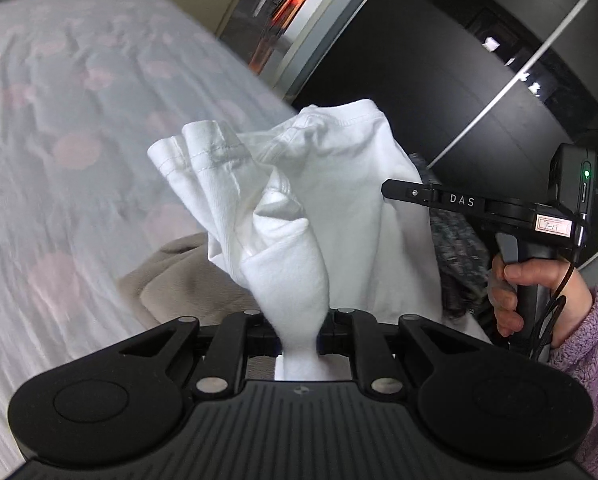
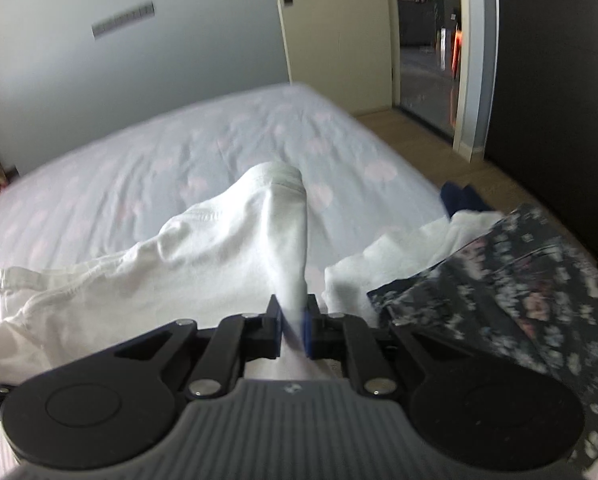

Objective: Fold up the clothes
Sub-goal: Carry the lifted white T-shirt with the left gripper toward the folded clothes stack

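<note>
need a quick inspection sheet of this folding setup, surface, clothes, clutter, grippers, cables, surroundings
surface: bed sheet, pale with pink blotches, creased.
job's things: white garment bunched and lifted, held at two spots.
clutter: dark floral cloth, beige cloth, white towel, navy item.
grippers: left gripper jaws shut on the garment; right gripper likewise.
cables: black cable loops by the right hand.
surroundings: open door, dark wardrobe, tan floor.
</note>
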Available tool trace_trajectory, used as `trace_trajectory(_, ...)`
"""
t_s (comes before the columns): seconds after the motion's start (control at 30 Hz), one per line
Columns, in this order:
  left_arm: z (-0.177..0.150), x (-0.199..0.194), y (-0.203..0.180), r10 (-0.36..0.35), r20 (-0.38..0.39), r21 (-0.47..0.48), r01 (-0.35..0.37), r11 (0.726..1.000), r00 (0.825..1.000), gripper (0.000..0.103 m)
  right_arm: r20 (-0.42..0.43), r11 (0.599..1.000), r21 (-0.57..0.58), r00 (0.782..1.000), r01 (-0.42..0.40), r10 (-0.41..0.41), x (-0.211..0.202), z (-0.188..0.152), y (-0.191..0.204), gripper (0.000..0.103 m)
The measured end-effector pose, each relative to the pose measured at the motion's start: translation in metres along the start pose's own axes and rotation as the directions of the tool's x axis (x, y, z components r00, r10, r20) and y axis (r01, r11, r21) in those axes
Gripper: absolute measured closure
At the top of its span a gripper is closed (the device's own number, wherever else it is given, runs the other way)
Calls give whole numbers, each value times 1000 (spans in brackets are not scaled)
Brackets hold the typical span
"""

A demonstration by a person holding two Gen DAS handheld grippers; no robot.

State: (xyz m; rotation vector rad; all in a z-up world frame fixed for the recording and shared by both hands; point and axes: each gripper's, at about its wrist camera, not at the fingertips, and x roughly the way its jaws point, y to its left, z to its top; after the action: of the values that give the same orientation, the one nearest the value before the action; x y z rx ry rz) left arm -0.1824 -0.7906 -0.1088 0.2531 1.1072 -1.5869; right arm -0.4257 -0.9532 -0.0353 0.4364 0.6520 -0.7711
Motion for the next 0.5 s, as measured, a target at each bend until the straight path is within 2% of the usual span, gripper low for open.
trace_trajectory(0.3,-5,33,42,14,-68,-68,-18,998,998,91,-140,999,-17,990,32,-34,72,-5,2,91)
trace_trajectory(0.43,-15,33,51,-14,-75,-104,6,995,997,90,-166,998,-30,985,50,-54,89,-8,5,91)
trace_trajectory(0.5,-16,32,58,-47,-56,-115,41,992,997,90,-174,998,-37,983,58,-64,95,-9,6,91)
